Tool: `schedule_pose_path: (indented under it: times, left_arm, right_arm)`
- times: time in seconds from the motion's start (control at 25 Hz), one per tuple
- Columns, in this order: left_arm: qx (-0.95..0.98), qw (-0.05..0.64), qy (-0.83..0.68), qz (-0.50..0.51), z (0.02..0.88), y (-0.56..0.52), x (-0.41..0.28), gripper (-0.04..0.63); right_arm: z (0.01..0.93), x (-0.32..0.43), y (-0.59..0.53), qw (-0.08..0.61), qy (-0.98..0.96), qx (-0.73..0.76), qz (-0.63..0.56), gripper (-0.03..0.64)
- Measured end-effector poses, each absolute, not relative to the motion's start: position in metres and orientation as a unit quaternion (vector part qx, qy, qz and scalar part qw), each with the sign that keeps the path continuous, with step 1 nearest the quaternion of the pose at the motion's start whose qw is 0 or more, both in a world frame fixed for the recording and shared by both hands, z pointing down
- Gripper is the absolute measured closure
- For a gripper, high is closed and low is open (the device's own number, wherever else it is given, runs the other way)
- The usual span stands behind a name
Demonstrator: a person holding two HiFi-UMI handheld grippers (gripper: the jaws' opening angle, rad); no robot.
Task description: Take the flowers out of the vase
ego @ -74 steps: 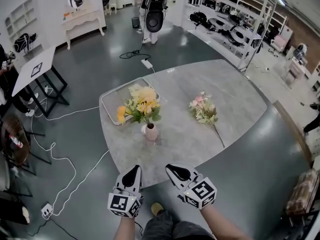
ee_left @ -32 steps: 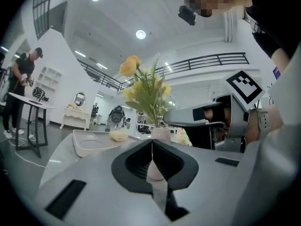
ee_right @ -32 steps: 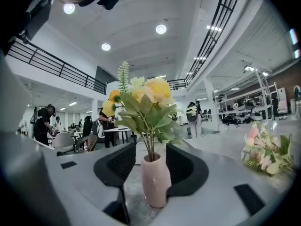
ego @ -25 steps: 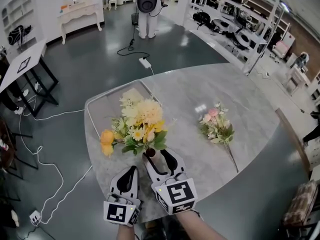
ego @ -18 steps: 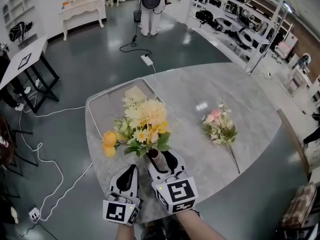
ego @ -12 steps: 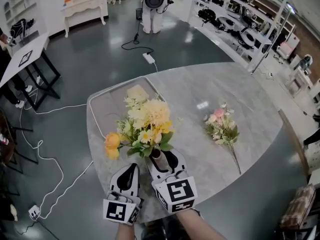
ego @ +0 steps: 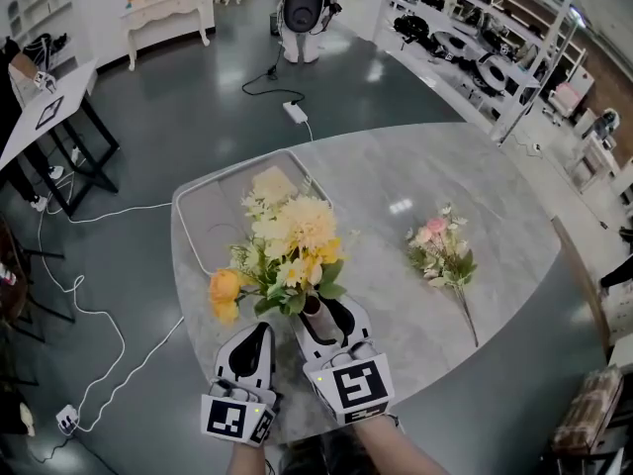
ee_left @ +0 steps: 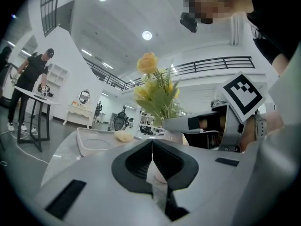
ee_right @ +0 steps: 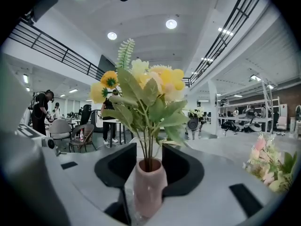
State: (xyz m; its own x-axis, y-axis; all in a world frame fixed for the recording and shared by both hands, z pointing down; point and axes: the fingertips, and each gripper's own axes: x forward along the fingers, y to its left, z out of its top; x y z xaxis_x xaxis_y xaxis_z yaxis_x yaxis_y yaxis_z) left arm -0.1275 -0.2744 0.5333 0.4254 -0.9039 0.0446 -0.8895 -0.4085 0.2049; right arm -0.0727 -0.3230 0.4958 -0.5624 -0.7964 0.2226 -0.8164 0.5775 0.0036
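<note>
We hold the right gripper (ego: 324, 315) nearly level at the marble table's (ego: 396, 171) near edge. Its jaws are wide and have just been closing around the pink vase (ee_right: 149, 187), which holds the yellow flowers (ego: 289, 243) upright. The left gripper (ego: 257, 336), jaws together, sits just left. To the right lies bare marble, then a pink bouquet (ego: 441, 255).

Right gripper view: the right gripper (ee_right: 149, 149) has just been closing its jaws around the pink vase (ee_right: 149, 192), whose body hides any gap beside it, so contact is unclear. The pink bouquet (ee_right: 270, 166) runs off the right edge.
</note>
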Motion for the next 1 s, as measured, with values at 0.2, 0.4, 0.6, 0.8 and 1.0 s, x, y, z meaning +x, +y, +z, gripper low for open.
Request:
schedule_pose_path:
  times: [0.2,0.4,0.6,0.8,1.0]
  left_arm:
    - [0.84,0.102,-0.531,-0.035,0.535,-0.277,-0.126,0.581]
    - [0.841,0.102,-0.531,-0.035,0.536,-0.276,-0.127,0.581]
    - [0.84,0.103,-0.532,-0.032,0.534,-0.276,-0.13,0.581]
    - [0.839,0.099,-0.534,-0.032,0.532,-0.273,-0.132,0.581]
    - [0.838,0.098,-0.536,-0.031,0.527,-0.275,-0.133,0.581]
  right_arm:
    - [0.494,-0.077,-0.321,0.104,-0.887,0.449,0.034,0.505]
    - [0.495,-0.076,-0.321,0.098,-0.887,0.45,0.036,0.526]
    - [0.492,-0.071,-0.322,0.086,-0.886,0.455,0.039,0.558]
    - [0.484,-0.066,-0.32,0.068,-0.887,0.455,0.03,0.563]
    - [0.471,-0.066,-0.321,0.056,-0.891,0.45,0.013,0.565]
